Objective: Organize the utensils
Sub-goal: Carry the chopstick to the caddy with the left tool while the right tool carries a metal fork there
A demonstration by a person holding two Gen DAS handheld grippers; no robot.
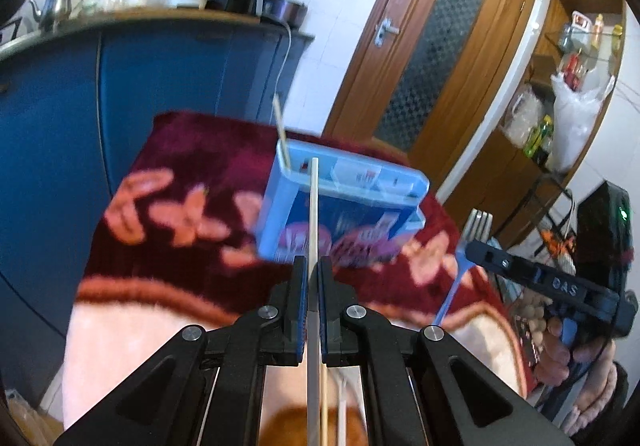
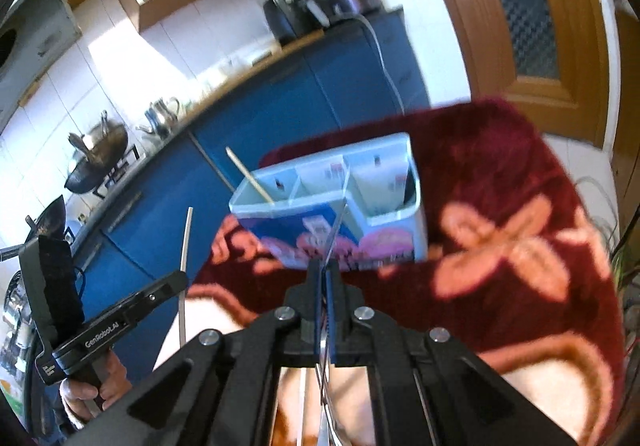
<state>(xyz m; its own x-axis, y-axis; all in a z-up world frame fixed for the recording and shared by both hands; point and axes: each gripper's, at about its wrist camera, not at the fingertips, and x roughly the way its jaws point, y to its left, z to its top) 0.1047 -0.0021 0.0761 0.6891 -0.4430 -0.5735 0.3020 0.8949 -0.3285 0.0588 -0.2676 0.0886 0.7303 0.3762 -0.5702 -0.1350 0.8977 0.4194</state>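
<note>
1. Left gripper [image 1: 313, 278] clamped on a chopstick [image 1: 313, 205], which we hold aimed at the blue organizer [image 1: 340, 201] on the red blanket [image 1: 180, 173].
2. Right gripper [image 2: 326, 270] clamped on a blue-handled fork [image 1: 466, 258], also near the organizer.
3. Writing we can read: "GenRobot.AI", "DAS".

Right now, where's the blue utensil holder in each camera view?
Left wrist view: the blue utensil holder sits centre frame on the red blanket, just beyond the gripper.
Right wrist view: the holder is centre frame, slightly left, compartments visible.
Shared landmark: the chopstick leaning out of its left end compartment.
</note>
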